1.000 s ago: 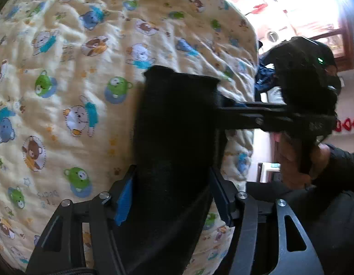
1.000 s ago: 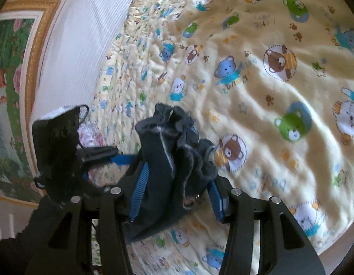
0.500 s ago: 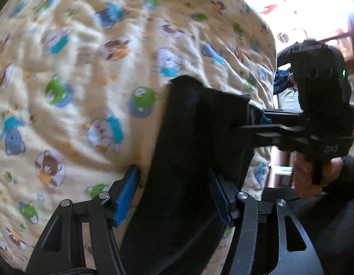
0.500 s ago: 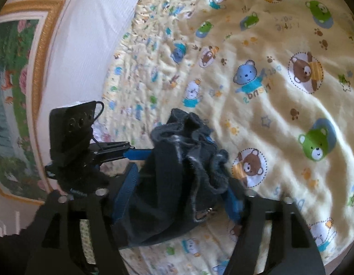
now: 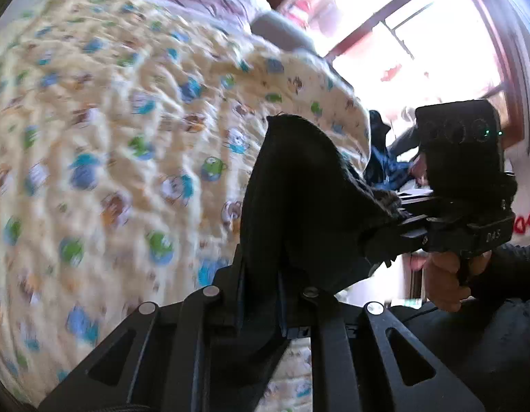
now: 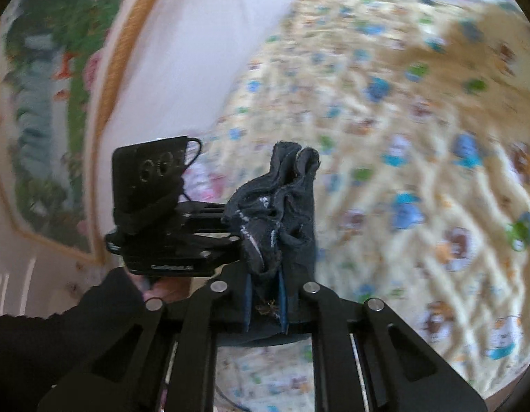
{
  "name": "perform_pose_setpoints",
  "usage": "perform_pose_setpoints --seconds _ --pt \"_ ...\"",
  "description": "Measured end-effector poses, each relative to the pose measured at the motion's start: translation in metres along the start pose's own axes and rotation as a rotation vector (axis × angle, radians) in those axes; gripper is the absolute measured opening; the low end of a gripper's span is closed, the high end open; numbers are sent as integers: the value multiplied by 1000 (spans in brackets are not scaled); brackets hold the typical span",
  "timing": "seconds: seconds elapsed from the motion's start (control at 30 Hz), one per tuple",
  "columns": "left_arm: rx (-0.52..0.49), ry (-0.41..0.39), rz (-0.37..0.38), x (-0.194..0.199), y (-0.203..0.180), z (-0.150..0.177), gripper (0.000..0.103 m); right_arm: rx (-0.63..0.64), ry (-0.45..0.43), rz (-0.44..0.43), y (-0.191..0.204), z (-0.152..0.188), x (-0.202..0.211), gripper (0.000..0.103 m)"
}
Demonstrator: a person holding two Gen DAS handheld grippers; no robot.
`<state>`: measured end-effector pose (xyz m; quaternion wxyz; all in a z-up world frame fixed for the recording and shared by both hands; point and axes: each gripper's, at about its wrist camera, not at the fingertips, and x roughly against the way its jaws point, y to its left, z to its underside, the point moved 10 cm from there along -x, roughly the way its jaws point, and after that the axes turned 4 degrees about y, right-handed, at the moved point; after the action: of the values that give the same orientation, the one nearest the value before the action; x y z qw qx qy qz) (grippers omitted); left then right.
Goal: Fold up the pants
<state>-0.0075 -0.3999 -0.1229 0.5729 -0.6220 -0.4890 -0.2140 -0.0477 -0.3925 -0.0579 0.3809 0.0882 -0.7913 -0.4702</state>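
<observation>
The dark pants are held up off the bed between both grippers. My left gripper is shut on one edge of the fabric, which rises in a dark sheet in front of it. My right gripper is shut on a bunched, gathered end of the pants. Each gripper shows in the other's view: the right one beside the fabric at right, the left one at left. Both views are motion-blurred.
A yellow quilt with cartoon bears covers the bed below, also in the right wrist view. Pillows lie at the far end. A bright window is at right; a framed picture hangs on the wall.
Both grippers closed from open onto the pants, then lifted and tilted upward with the fabric; the bed surface dropped away and the window and wall picture came into view.
</observation>
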Motion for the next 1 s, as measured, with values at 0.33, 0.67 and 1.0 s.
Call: perform_pose_setpoints --seconds 0.33,0.67,1.0 --pt "177 -154 -43 67 21 97 14 137 203 -163 76 42 -60 13" --pt "382 -183 -101 71 70 190 17 120 415 -195 80 92 -143 13" --pt "595 -300 -136 109 87 280 14 183 516 -105 77 128 -192 14"
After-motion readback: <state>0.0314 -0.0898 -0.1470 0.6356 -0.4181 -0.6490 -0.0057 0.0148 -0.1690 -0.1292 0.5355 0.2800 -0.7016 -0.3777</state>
